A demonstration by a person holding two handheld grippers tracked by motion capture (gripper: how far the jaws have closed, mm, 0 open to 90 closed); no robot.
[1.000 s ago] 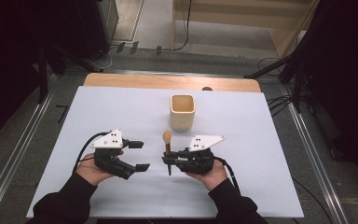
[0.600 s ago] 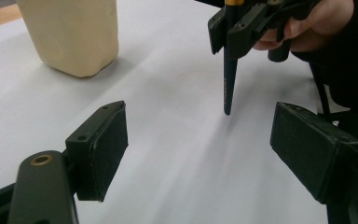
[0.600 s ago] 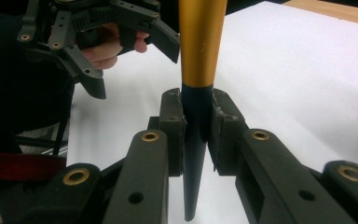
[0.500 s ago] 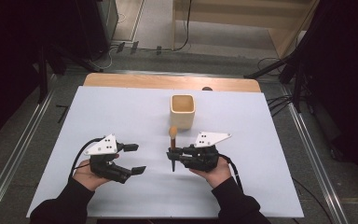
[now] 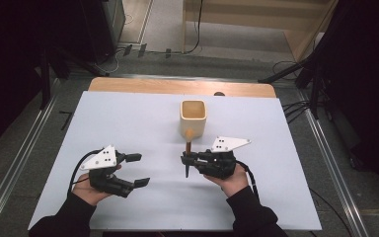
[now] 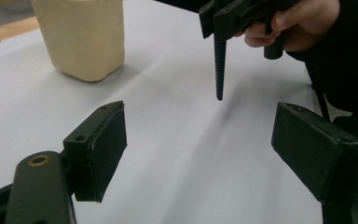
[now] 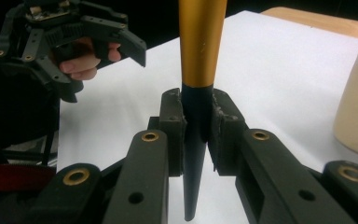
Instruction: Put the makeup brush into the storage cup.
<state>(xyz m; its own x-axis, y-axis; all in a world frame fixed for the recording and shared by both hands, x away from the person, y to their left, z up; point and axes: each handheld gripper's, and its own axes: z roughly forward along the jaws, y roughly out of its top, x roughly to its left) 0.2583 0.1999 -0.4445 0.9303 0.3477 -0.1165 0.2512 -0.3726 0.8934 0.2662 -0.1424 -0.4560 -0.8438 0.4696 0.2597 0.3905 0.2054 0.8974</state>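
Evidently my right gripper (image 5: 188, 159) was clenched on the brush (image 5: 188, 150), long axis upright (bristles down), the cup (image 5: 193, 117) at twelve o'clock and nearer this hand. My left gripper (image 5: 138, 169) stood released at nine o'clock.

A wooden table (image 5: 128, 85) carries a white sheet (image 5: 128, 123) that covers nearly all of its top, leaving a bare wood strip along the far edge. A cream cup (image 5: 193, 117) stands upright on the sheet, toward the far middle.
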